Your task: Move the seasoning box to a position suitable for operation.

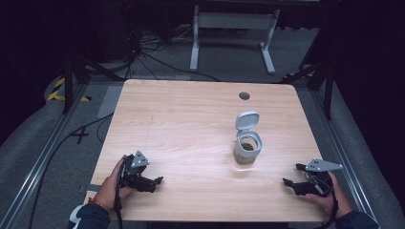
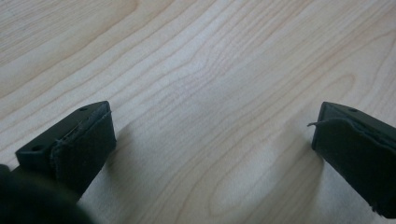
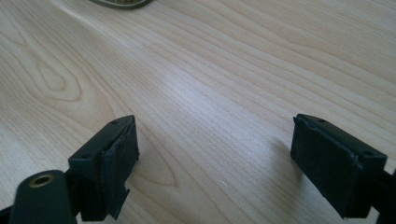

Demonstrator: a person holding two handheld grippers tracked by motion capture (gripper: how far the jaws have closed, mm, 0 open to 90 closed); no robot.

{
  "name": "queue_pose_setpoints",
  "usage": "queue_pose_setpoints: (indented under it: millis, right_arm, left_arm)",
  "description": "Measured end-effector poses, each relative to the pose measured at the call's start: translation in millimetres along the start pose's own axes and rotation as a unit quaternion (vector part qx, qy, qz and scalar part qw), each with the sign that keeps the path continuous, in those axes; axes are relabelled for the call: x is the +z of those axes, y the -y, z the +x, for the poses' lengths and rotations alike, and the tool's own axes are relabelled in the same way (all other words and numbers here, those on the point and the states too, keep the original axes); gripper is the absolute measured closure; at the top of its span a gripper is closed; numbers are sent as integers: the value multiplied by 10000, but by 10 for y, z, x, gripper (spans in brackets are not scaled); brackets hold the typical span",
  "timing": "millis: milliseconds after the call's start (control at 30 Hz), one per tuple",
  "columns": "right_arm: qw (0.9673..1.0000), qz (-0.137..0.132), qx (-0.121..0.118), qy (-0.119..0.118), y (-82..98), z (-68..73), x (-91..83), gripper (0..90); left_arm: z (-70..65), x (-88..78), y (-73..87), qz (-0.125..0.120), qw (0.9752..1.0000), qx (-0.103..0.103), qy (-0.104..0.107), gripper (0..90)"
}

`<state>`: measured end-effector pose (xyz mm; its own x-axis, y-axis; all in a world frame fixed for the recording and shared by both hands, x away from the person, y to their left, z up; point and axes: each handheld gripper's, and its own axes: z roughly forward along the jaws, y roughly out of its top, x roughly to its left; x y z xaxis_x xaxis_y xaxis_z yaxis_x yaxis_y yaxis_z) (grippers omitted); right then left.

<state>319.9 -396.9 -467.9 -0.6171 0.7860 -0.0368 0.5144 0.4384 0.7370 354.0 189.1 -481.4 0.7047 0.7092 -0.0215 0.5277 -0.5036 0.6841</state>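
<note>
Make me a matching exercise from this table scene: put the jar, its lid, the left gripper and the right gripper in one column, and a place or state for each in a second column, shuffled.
Things:
1. jar
2. lid
3. left gripper
4. right gripper

Places or states:
A. open, at the table's near right corner
B. flipped up, standing open
C. right of the table's middle, greenish contents inside
D. open, near the table's near left edge

Pairs: 1-C, 2-B, 3-D, 4-A
</note>
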Motion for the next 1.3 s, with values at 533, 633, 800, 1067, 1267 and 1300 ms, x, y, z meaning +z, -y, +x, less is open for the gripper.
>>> queue_pose_setpoints:
  millis: [533,633,800,1067,1267,1300]
  right_arm:
    - [10000,-4,37,7,0,7,-3,152]
    - [10000,-5,39,7,0,7,-2,152]
    - [10000,0,29,6,0,6,-2,152]
    - [10000,-5,33,5,-1,6,-2,152]
    - [10000,-5,32,4,0,7,-3,153]
    - [10000,-5,31,5,0,6,-3,153]
  left_arm:
    - [54,1,0,-39,9995,270,156,4]
    - [87,-33,-13,-200,9993,235,219,152]
    - [120,-44,-55,-249,9989,295,272,519]
    - [120,-53,-235,-397,9969,549,405,899]
    - [113,-6,-425,-517,9962,576,401,900]
    - [112,-2,-463,-553,9960,580,386,900]
